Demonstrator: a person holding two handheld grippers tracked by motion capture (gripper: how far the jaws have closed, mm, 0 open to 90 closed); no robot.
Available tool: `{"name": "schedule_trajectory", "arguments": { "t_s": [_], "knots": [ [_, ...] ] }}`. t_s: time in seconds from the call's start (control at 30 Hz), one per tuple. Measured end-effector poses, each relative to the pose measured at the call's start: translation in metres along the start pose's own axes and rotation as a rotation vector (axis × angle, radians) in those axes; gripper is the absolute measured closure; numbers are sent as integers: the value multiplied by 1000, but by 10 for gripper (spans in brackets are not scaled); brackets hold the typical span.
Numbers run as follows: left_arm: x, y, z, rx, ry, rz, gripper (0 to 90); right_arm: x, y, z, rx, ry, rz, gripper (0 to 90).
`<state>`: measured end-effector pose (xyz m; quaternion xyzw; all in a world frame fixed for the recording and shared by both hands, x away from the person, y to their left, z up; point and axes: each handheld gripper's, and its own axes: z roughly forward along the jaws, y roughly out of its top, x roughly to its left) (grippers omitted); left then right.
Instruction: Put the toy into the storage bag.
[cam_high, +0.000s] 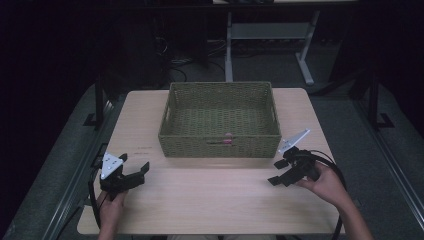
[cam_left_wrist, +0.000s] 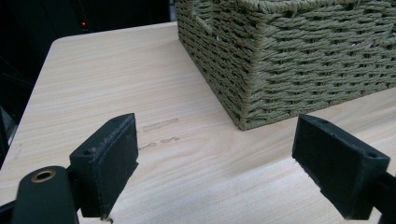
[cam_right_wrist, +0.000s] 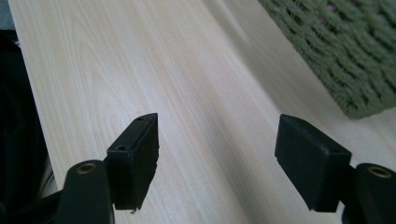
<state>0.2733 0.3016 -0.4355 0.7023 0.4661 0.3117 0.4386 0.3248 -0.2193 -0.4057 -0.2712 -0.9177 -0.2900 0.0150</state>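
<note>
Centred toward the far edge of the pale wooden table (cam_high: 210, 195) sits an olive-green woven basket (cam_high: 220, 142), something small and pink inside its near wall. Left gripper (cam_high: 131, 176) and right gripper (cam_high: 279, 172) flank it low over bare wood, jaws spread and empty, seemingly at rest awaiting a start.

The basket (cam_high: 220, 120) is set on the table (cam_high: 210, 200), toward its far edge and centred. The left gripper (cam_high: 131, 176) is held near the basket's front left corner, the right gripper (cam_high: 278, 173) near its front right corner, bare tabletop between them.
</note>
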Motion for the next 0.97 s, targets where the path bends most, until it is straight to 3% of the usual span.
{"name": "schedule_trajectory", "arguments": {
  "t_s": [0.73,0.97],
  "knots": [
    [-1,0,0,2,-1,3,138,15,-30,10,-9,-19,24,285],
    [-1,0,1,4,-7,5,139,26,-39,14,-16,-54,22,271]
  ]
}}
